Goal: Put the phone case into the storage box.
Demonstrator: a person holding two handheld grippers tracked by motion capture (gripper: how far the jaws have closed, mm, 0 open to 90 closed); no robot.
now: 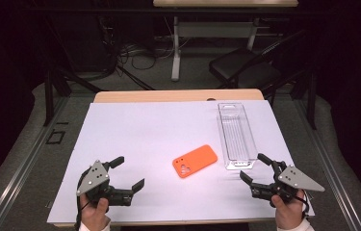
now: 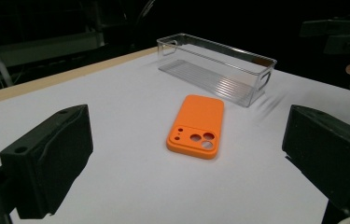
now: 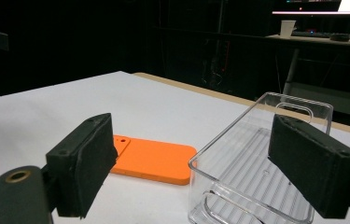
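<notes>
An orange phone case (image 1: 195,160) lies flat on the white sheet (image 1: 149,130) near the table's middle, camera cutouts up (image 2: 196,126). A clear plastic bin (image 1: 236,135) stands empty to its right, long side running away from me (image 2: 217,66) (image 3: 256,168). My left gripper (image 1: 126,172) hovers open at the front left, jaws wide, aimed at the case. At the front right my right gripper (image 1: 255,167) is open too, just short of the bin's near end, with the case (image 3: 154,159) off to its left.
The white sheet covers a wooden table (image 1: 178,95). Behind it stand a black chair (image 1: 248,67), a desk leg (image 1: 175,48) and cables on the floor. The right hand with its gripper (image 2: 345,37) appears at the upper right of the left gripper view.
</notes>
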